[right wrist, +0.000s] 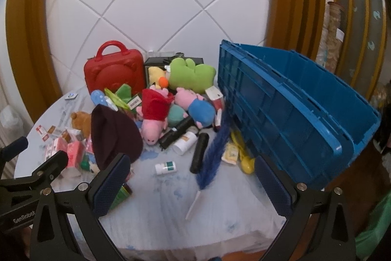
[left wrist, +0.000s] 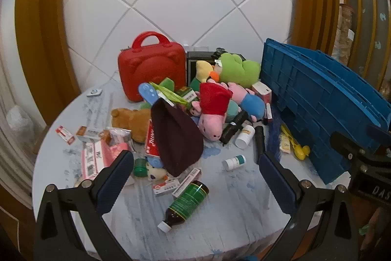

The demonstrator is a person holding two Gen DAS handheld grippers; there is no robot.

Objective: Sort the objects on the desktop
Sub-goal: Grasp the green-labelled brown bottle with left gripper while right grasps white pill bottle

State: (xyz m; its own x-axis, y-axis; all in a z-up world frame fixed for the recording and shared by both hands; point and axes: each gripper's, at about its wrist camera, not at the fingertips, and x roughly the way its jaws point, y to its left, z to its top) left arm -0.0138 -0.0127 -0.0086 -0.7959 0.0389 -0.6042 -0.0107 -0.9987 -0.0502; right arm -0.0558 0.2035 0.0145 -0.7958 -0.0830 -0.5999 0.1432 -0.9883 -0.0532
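A heap of things lies on a round table (left wrist: 232,219): a dark maroon beanie (left wrist: 177,138), a pink pig plush in red (left wrist: 212,111), a green plush (left wrist: 238,70), a brown bear (left wrist: 132,120), medicine boxes (left wrist: 92,155), white pill bottles (left wrist: 233,162) and a brown bottle with a green label (left wrist: 187,203). My left gripper (left wrist: 195,168) is open and empty above the table's front, near the beanie. My right gripper (right wrist: 190,173) is open and empty, above a blue feather duster (right wrist: 215,153) and a pill bottle (right wrist: 166,166).
A red bear-shaped case (left wrist: 151,65) stands at the back. A blue plastic crate (right wrist: 288,109) stands tilted on the right edge of the table. A black flashlight (right wrist: 176,132), a black cylinder (right wrist: 199,151) and a yellow tool (right wrist: 244,155) lie beside it.
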